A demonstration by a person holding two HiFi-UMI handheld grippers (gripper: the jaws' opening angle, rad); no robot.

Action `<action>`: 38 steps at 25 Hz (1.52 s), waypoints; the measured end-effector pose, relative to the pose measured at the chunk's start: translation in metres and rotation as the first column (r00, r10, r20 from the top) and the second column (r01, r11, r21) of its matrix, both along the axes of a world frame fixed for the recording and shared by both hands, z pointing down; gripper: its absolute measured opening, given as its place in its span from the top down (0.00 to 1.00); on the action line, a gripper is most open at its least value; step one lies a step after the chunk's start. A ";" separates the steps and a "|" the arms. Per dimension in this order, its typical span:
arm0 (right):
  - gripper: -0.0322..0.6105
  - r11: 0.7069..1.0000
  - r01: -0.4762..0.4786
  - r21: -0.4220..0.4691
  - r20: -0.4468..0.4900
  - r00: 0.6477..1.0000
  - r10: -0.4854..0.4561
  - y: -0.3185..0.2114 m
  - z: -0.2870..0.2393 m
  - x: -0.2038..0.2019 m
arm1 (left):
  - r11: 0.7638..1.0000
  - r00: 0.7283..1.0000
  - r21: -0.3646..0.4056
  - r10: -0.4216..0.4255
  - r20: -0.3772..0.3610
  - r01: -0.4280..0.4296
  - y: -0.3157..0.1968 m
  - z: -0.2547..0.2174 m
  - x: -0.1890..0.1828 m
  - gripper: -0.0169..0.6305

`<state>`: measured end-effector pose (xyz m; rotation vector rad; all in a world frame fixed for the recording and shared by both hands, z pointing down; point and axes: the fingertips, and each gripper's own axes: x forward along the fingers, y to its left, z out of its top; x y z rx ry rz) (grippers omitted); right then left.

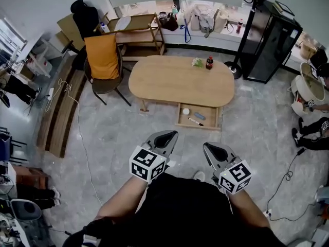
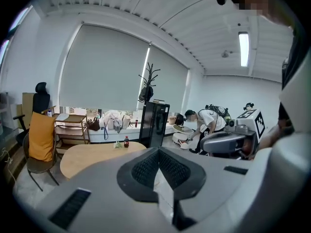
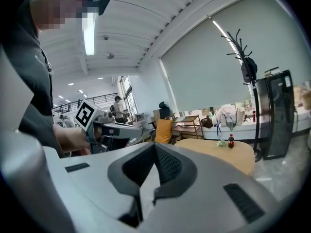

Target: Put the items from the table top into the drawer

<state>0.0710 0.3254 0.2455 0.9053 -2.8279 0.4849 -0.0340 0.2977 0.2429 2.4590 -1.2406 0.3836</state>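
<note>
An oval wooden table [image 1: 180, 81] stands well ahead of me. On its far side are a dark cola bottle [image 1: 209, 62] and a small pale green item [image 1: 197, 62]. Under the table's near edge an open drawer [image 1: 216, 118] holds a white round thing [image 1: 185, 111], a blue item [image 1: 199, 116] and a pen [image 1: 195, 121]. My left gripper [image 1: 163, 138] and right gripper [image 1: 213, 151] are held close to my body, far short of the table, both shut and empty. The left gripper view shows its jaws [image 2: 158, 150] meeting, with the bottle [image 2: 126, 141] beyond. The right gripper's jaws [image 3: 154, 145] also meet.
A chair with an orange cover [image 1: 103, 60] stands left of the table, a wooden shelf cart [image 1: 136, 35] behind it. A black cabinet [image 1: 270, 40] and a coat stand [image 1: 247, 30] are at the back right. Cables [image 1: 82, 138] trail over the floor. A person [image 1: 313, 133] sits at the right edge.
</note>
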 end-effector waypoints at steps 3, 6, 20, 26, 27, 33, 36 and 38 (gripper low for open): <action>0.95 0.999 -0.043 -0.023 0.017 0.999 0.043 -0.006 0.002 -0.026 | 0.999 0.999 0.019 0.049 -0.003 -0.049 -0.004 -0.006 -0.022 0.97; 0.95 0.994 -0.095 -0.049 0.043 0.994 0.097 -0.011 0.000 -0.057 | 0.991 0.991 0.026 0.129 0.019 -0.129 0.000 -0.004 -0.046 0.97; 0.95 0.946 -0.323 -0.034 -0.017 0.946 0.323 -0.015 0.001 -0.139 | 0.957 0.958 0.040 0.288 0.005 -0.287 -0.027 -0.003 -0.139 0.97; 0.95 0.935 -0.351 -0.043 -0.035 0.936 0.350 -0.014 0.004 -0.151 | 0.949 0.949 0.020 0.314 -0.027 -0.314 -0.022 0.003 -0.145 0.97; 0.95 0.935 -0.351 -0.040 -0.039 0.936 0.350 -0.013 0.003 -0.152 | 0.947 0.946 0.022 0.322 -0.030 -0.322 -0.020 0.002 -0.144 0.97; 0.95 0.932 -0.362 -0.028 -0.055 0.931 0.360 -0.010 0.003 -0.152 | 0.947 0.946 0.022 0.320 -0.049 -0.319 -0.023 0.005 -0.145 0.97; 0.95 0.929 -0.368 -0.029 -0.063 0.929 0.366 -0.008 0.003 -0.150 | 0.944 0.943 0.026 0.328 -0.049 -0.328 -0.022 0.004 -0.143 0.97; 0.95 0.928 -0.371 -0.028 -0.063 0.927 0.369 -0.009 0.002 -0.148 | 0.944 0.942 0.031 0.331 -0.051 -0.329 -0.023 0.002 -0.141 0.97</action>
